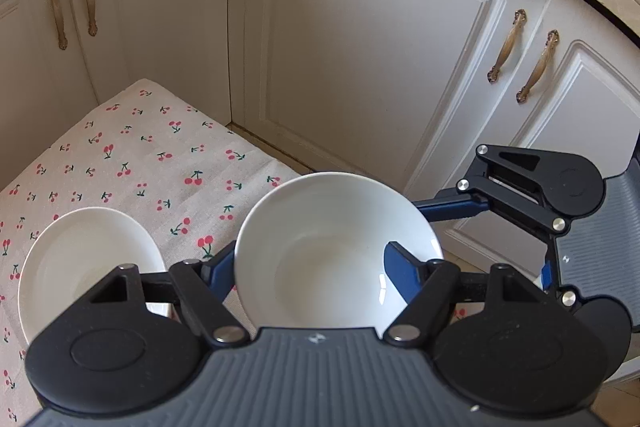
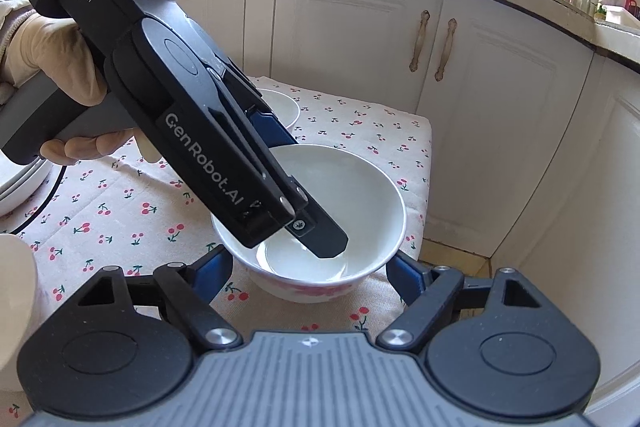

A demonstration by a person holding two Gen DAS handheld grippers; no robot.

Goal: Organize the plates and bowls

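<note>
White bowl [image 1: 320, 247] is clamped by its rim in the left gripper [image 1: 312, 267], over the cherry-print cloth [image 1: 140, 155]. Right gripper [image 2: 308, 267] stands open beside that bowl. 1 plate [image 1: 80, 267] lies left of it; sorting unfinished.

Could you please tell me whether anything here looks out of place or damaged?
Nothing is spilled or broken. The only thing worth noting is the white bowl, pinched by its wall in the left gripper, close to the edge of the cloth-covered table.
</note>
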